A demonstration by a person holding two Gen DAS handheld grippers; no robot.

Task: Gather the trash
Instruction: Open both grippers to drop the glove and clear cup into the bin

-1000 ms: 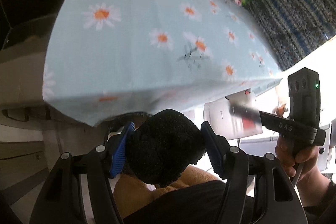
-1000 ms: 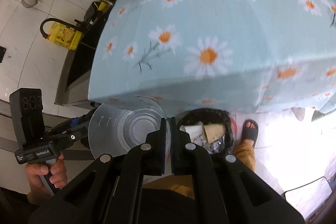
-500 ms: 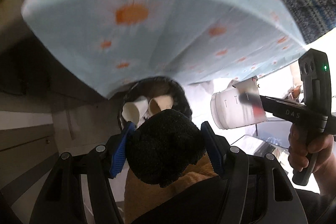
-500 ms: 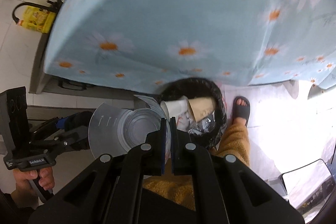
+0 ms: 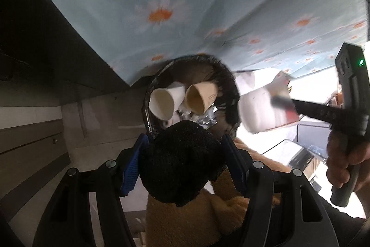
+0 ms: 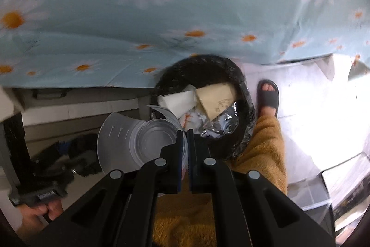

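Observation:
My left gripper [image 5: 183, 142] is shut on a black fuzzy wad [image 5: 180, 166], its blue pads pressing both sides. It hangs just above a bin with a black liner [image 5: 229, 89]. A white paper cup [image 5: 165, 101], a tan paper cup [image 5: 200, 97] and crumpled foil [image 6: 222, 124] lie in the bin. My right gripper [image 6: 184, 133] is shut on the rim of a clear plastic cup [image 6: 138, 140], held beside and above the bin's [image 6: 231, 66] left edge. In the left wrist view that clear plastic cup [image 5: 259, 112] shows blurred to the right of the bin.
The daisy tablecloth [image 6: 161, 15] hangs over the table edge just behind the bin. A person's foot in a grey slipper [image 6: 268, 94] and an orange fleece leg [image 6: 261, 149] stand right of the bin. Grey cabinet fronts [image 5: 34, 136] are on the left.
Both grippers have sunk from table height to just above the bin, which now fills the middle of both views. The grips on the black wad and the clear cup are unchanged.

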